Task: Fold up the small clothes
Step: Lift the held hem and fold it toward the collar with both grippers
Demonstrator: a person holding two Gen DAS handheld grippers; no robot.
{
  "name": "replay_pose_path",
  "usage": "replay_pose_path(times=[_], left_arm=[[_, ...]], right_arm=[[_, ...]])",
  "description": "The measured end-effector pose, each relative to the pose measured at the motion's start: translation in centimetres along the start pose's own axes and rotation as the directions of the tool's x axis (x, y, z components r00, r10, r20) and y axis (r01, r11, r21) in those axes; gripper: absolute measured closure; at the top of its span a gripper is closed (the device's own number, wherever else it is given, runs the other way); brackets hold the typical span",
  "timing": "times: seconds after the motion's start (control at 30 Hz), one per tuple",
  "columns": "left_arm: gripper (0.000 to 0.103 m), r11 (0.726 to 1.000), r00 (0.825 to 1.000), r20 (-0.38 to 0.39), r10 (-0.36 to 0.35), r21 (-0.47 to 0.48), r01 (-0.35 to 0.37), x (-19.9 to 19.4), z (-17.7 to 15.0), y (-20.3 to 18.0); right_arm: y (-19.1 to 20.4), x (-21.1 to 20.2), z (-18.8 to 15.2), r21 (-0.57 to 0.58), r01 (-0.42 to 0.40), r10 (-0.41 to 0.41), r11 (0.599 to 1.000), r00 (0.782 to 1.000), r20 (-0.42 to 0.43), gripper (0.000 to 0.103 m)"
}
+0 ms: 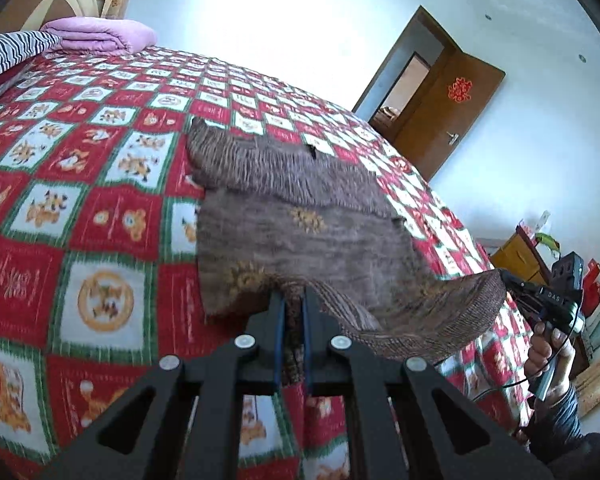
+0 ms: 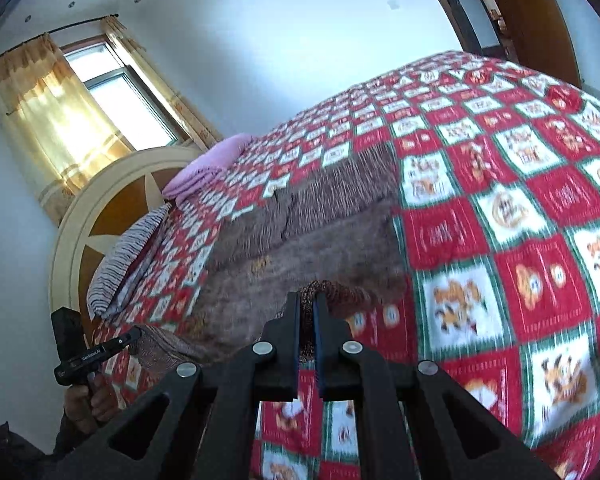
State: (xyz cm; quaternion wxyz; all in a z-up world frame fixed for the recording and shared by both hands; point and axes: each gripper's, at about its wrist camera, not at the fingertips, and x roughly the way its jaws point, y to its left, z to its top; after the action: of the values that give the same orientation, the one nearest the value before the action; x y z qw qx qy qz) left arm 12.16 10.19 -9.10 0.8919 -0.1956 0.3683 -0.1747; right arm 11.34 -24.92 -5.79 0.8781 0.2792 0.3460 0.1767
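- Bed point(image 1: 100, 208), under a red-and-white checked cover: it carries the far part of the garment.
- Brown knitted sweater point(image 1: 300, 216): spread ahead of both grippers, near hem lifted off the cover, and that hem runs from one hand to the other.
- Left gripper point(image 1: 293, 300): fingers pinching the hem's left part.
- Right gripper point(image 2: 307, 300): fingers pinching the right corner; both are equally near.
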Motion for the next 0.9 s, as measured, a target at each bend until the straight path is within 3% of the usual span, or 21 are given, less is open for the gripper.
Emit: replay_pose_path(times=[0.33, 0.9], left_arm=[[0.096, 0.999, 0.999, 0.034, 0.024, -0.045, -0.022, 2.3, 4.4, 1.1], [0.096, 0.996, 0.992, 0.11, 0.063, -0.067, -0.056, 7.5, 13.7, 3.6]], right_arm=[[1.0, 2.8, 4.7, -0.014, -0.016, 0.016, 1.0, 0.998, 0.053, 0.098], [1.7, 10.3, 14.8, -0.072, 0.051, -0.045, 0.996, 0.995, 0.089, 0.098]])
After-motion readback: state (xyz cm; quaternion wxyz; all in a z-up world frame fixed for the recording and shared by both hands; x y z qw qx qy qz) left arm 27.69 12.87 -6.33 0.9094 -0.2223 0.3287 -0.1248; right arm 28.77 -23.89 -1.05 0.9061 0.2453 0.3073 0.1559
